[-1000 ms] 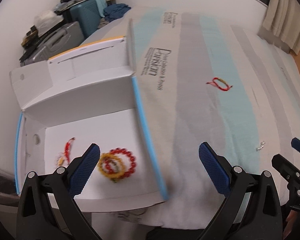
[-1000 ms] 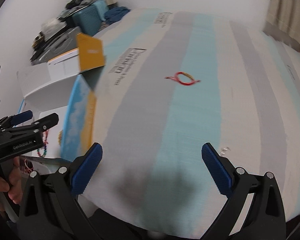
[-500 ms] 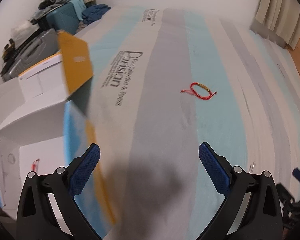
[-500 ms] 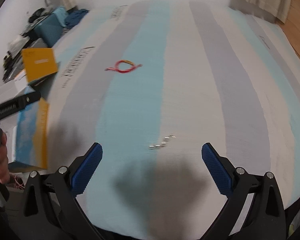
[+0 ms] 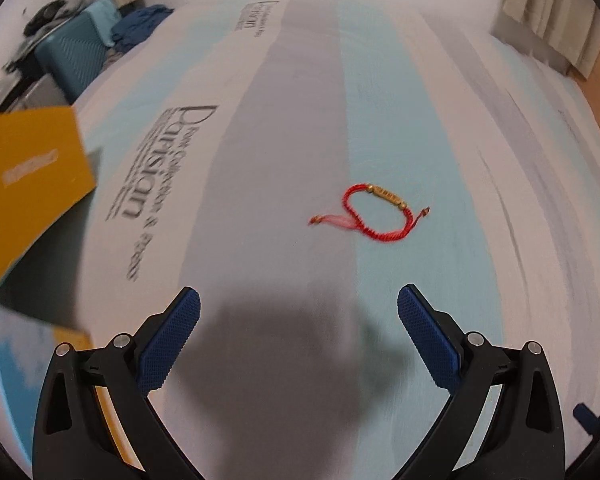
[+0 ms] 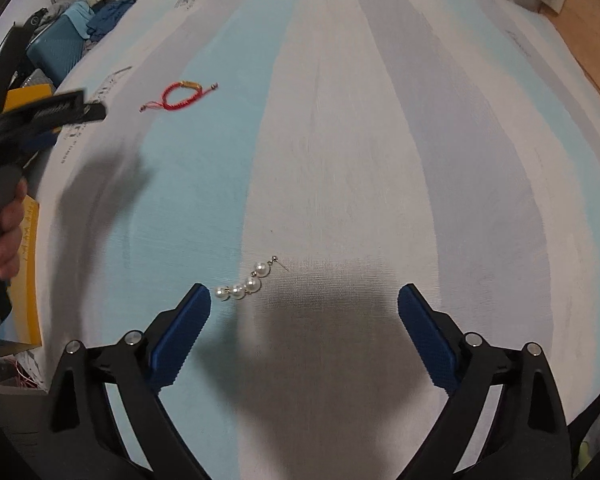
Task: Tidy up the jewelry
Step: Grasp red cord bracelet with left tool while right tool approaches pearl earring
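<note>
Bed [image 6: 340, 160] with striped cover carrying two loose pieces, well apart. Box [image 5: 28, 160] with yellow flap sitting at left edge, blurred in left view, contents not showing now.

Left hand-held gripper [image 5: 298, 344] hanging released over cover, nothing between pads, red cord bracelet [image 5: 376, 212] lying ahead and a bit right of centre line, not touching. Right hand-held gripper [image 6: 304, 336] also spread wide, jaws having just been narrowing slightly, empty; pearl earring [image 6: 246, 282] lying just beside left pad [image 6: 180, 336], off-centre, post end pointing up and right.

Risks, judging from layout:
- Closing right jaws as aimed probably nudging pearl string sideways instead of clamping, since sitting at one pad rather than midway.
- Pressing into soft cover likely pinching fabric along with thin post, dragging cloth up.
- Round pearls probably rolling or squirting out of textured pads; thin wire maybe bending.
- Bracelet loose tails possibly snagging, loop slipping if caught by single strand.
- Both hands working close together, left hand-held gripper showing at left of right view; possibly colliding on way to box.
</note>
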Available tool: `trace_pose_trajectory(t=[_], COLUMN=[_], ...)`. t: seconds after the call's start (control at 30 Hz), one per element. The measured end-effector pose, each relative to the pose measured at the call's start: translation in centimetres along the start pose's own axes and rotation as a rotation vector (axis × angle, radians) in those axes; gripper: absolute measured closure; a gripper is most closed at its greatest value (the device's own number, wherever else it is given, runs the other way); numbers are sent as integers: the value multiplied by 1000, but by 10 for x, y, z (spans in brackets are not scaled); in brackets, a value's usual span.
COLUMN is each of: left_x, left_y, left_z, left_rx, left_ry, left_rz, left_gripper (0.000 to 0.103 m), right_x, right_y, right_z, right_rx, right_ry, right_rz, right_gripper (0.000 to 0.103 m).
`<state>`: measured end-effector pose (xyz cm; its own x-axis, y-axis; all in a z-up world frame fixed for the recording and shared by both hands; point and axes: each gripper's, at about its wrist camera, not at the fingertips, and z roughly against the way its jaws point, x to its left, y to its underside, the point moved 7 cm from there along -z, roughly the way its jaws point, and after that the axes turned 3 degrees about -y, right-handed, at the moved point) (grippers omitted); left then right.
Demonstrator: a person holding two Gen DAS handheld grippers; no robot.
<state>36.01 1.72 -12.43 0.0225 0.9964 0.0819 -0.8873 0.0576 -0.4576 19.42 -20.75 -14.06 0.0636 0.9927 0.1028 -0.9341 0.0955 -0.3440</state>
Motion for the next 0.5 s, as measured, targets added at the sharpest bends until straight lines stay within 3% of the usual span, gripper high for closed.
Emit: trace_pose_trajectory(t=[0.37,0.5], left_x=[-25,-28], left_y=[-29,-36], left_z=[-61,-77], left_rx=[32,30], left_ry=[-19,-44], left_rz=[-25,-56], left_gripper=[6,6], right_x=[-2,2], right_y=[6,4], right_z=[-37,-36], right_rx=[49,38], right_ry=[-21,-24], right_rz=[-47,-31], right_gripper=[29,41])
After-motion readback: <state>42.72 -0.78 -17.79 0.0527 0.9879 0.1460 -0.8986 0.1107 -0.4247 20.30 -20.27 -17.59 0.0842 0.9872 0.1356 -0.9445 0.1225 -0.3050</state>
